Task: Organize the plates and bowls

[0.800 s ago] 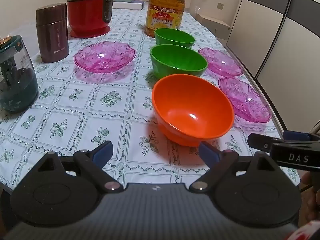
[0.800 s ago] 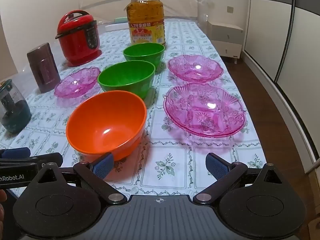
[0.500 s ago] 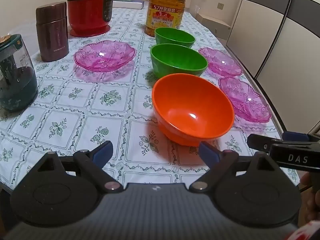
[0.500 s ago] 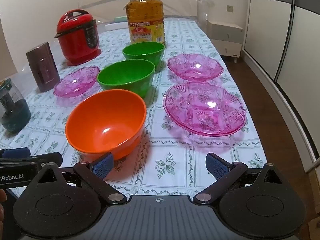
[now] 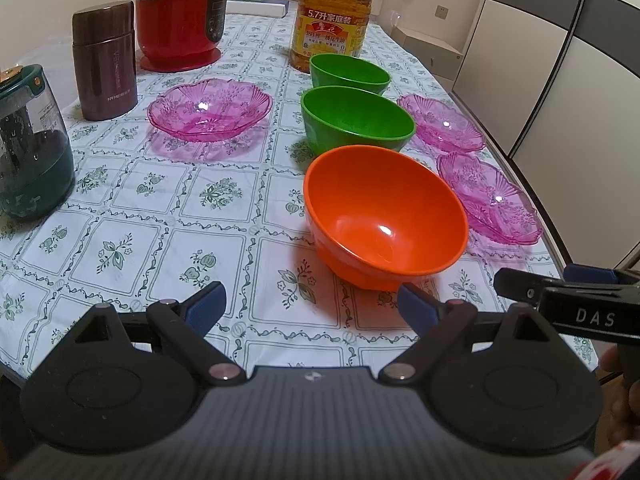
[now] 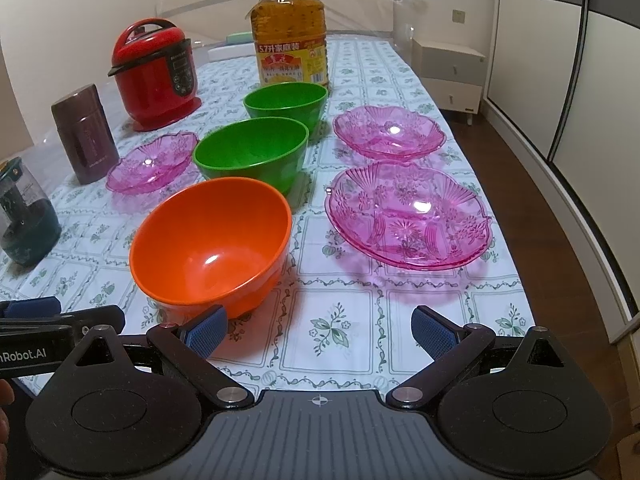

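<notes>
1. The orange bowl (image 5: 386, 216), two green bowls (image 6: 251, 152) and three pink plates (image 6: 408, 216) stand empty on the table (image 5: 132, 216).
2. The oil jug (image 6: 290, 46), full of yellow oil, reads "5.7".
3. The left gripper (image 5: 312, 304) and right gripper (image 6: 320, 328) both hang with jaws apart, empty, near the orange bowl.

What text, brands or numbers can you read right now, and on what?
"5.7升家庭装": top band of the oil bottle label; smaller print below is too blurred to read.
"DAS": side of the right gripper, seen from the left wrist view.
"nRobot.AI": side of the left gripper, cut off at the frame edge.
Brand on the brown flask: too blurred.
Red cooker panel: unreadable.
</notes>
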`<action>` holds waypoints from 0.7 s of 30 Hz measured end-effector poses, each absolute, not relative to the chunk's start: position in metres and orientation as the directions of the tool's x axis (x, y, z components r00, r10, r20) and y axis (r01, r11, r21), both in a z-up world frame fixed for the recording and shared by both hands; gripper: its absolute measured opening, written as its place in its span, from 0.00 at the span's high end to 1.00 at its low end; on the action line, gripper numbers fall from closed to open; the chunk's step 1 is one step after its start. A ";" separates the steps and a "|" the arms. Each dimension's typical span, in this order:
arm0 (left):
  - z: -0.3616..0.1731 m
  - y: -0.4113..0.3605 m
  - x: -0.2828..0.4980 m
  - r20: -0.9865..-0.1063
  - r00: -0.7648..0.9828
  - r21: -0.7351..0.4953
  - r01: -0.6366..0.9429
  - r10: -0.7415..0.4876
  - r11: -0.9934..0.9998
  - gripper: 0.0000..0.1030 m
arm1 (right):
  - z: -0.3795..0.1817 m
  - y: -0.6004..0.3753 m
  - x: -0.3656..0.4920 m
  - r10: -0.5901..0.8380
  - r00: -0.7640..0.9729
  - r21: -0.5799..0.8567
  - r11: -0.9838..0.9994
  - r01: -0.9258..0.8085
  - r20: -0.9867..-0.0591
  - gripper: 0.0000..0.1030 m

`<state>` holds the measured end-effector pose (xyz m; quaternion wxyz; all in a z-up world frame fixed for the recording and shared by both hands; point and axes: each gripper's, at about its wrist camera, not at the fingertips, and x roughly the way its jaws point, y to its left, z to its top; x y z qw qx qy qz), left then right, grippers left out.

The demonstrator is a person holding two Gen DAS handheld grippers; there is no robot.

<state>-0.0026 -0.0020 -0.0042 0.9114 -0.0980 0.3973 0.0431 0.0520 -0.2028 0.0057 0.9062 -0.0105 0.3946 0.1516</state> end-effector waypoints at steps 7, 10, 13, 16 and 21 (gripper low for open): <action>-0.005 -0.005 -0.001 -0.732 0.681 -0.145 -0.155 0.000 0.977 0.11 | 0.005 -0.203 0.052 0.266 0.643 0.100 0.954 -0.283 -0.718 0.05; -0.005 -0.005 -0.001 -0.731 0.682 -0.145 -0.156 0.001 0.977 0.11 | 0.005 -0.203 0.052 0.267 0.642 0.101 0.954 -0.283 -0.719 0.05; -0.006 -0.006 -0.002 -0.731 0.682 -0.143 -0.155 0.001 0.977 0.11 | 0.005 -0.204 0.052 0.266 0.643 0.101 0.954 -0.282 -0.719 0.05; -0.007 -0.005 -0.002 -0.731 0.682 -0.149 -0.157 -0.002 0.976 0.11 | 0.004 -0.203 0.052 0.266 0.641 0.102 0.954 -0.282 -0.720 0.05; -0.008 -0.006 -0.003 -0.728 0.686 -0.165 -0.156 -0.014 0.974 0.11 | 0.005 -0.203 0.052 0.266 0.642 0.101 0.954 -0.282 -0.719 0.05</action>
